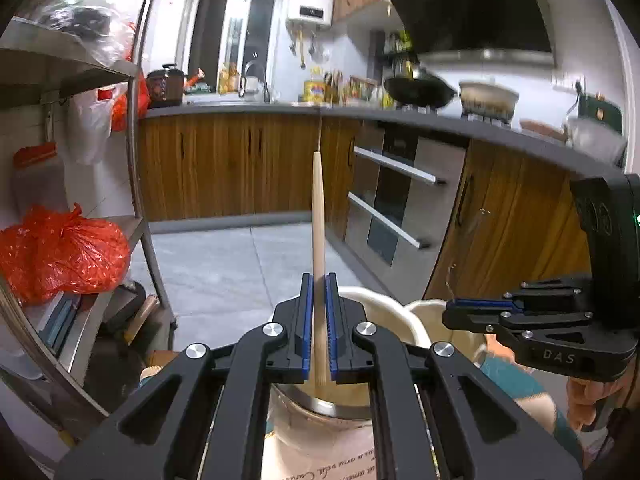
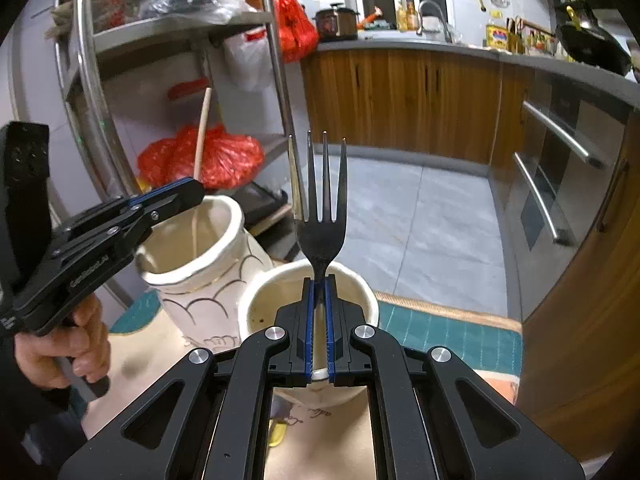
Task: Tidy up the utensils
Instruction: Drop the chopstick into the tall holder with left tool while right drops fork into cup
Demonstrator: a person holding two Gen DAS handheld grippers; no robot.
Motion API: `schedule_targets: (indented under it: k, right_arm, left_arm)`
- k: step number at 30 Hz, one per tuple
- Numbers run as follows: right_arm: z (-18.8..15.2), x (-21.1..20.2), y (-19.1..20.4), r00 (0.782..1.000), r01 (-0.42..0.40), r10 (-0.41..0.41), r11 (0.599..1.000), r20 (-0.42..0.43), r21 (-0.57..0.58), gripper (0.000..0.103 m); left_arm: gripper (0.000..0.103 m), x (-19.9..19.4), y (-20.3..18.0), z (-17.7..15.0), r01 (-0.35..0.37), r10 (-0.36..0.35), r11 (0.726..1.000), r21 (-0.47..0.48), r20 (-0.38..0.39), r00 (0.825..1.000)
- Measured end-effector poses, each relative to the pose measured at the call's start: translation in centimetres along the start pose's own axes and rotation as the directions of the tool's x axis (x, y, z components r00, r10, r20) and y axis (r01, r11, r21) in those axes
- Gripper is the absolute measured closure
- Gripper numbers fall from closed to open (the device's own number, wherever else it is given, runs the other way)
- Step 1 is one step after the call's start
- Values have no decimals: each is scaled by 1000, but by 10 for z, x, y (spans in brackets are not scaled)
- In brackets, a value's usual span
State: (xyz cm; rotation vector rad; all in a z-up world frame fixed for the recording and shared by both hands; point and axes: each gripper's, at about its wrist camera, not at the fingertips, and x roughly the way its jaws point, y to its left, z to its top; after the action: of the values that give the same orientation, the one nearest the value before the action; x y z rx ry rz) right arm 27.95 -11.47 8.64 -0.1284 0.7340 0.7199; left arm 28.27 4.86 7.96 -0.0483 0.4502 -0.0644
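Here only the right tool (image 2: 319,292) shows its gripped fork (image 2: 322,216).

"DAS" legible on right gripper (image 1: 476,314) body. Script lettering on paper (image 1: 336,464) under pots, upside down, unreadable. Left gripper (image 2: 188,196) marking illegible.

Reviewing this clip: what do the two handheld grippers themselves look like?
Both grippers, left and right, are matte black linkage frames with silver pivot bolts and blue ribbed finger pads. White lettering marks their sides. Bare hands grip the handles.
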Motion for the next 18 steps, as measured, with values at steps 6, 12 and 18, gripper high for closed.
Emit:
schedule_targets:
  k: [6,12,18]
  right_arm:
    - [1,5,1,1000,12,-11,1000,-16,10,97]
    - [4,12,-1,999,32,-31,999,-27,15,97]
    - [4,13,-2,999,33,-32,999,-29,11,96]
  left_arm:
    - [97,7,-5,1,-33,35,998,48,-59,998]
    - [96,7,-6,4,-58,61,997,57,-58,996]
    - [96,5,-6,6,-59,62,996,61,-49,997]
